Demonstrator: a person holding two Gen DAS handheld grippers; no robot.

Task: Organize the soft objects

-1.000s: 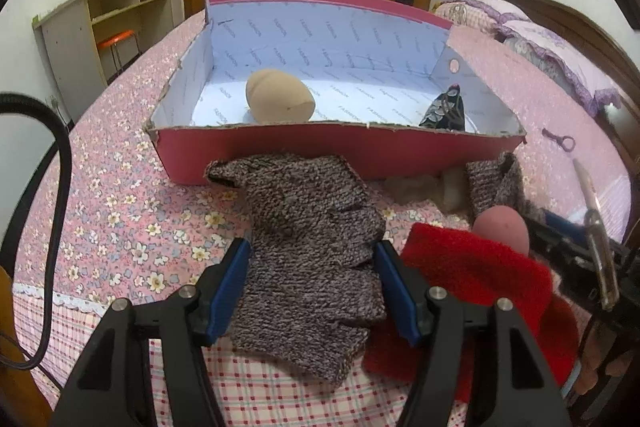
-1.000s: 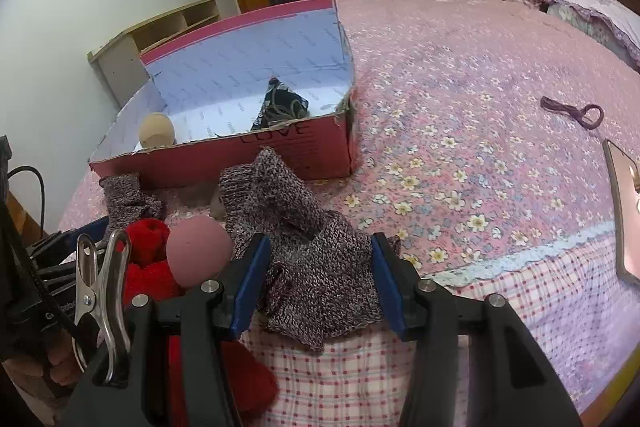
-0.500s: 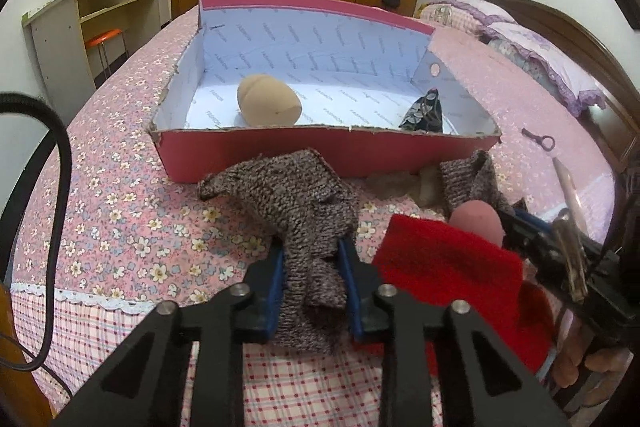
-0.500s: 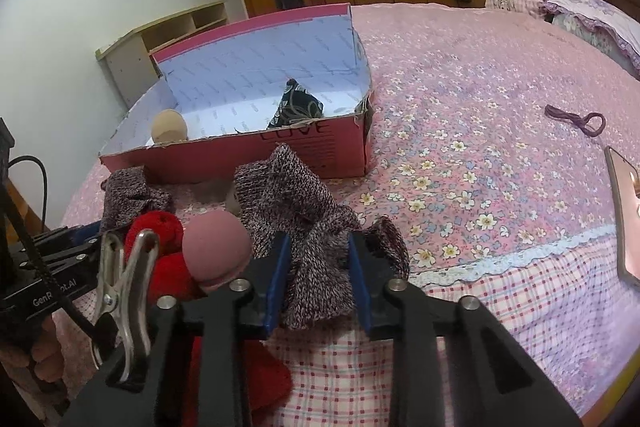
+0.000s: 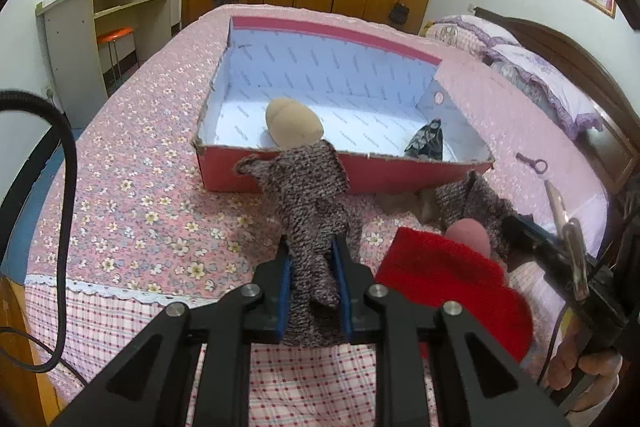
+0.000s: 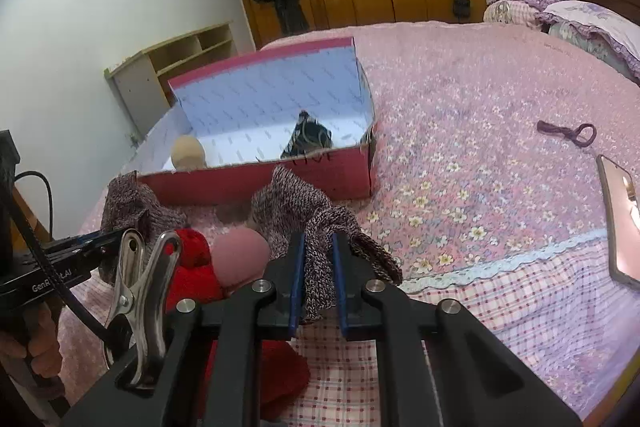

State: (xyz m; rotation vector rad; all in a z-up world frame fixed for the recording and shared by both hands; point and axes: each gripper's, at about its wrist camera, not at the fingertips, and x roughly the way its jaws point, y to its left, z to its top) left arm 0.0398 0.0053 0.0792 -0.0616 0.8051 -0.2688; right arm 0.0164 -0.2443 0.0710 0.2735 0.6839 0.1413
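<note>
Pinching one knit glove [image 5: 310, 227] in our left gripper [image 5: 313, 293] and its twin [image 6: 316, 227] in our right gripper [image 6: 319, 283], jaws just closed, we face the red box [image 5: 280, 175] straight ahead beyond both.

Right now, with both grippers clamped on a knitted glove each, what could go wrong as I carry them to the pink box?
1. The left gripper pinches its grey knitted glove by one end; the loose cuff could catch the pink box front wall.
2. The right gripper holds its glove bunched, a fold hanging outside the jaws; it might slip.
3. The pink sponge ball and red knit piece lie against that glove and could be dragged along.
</note>
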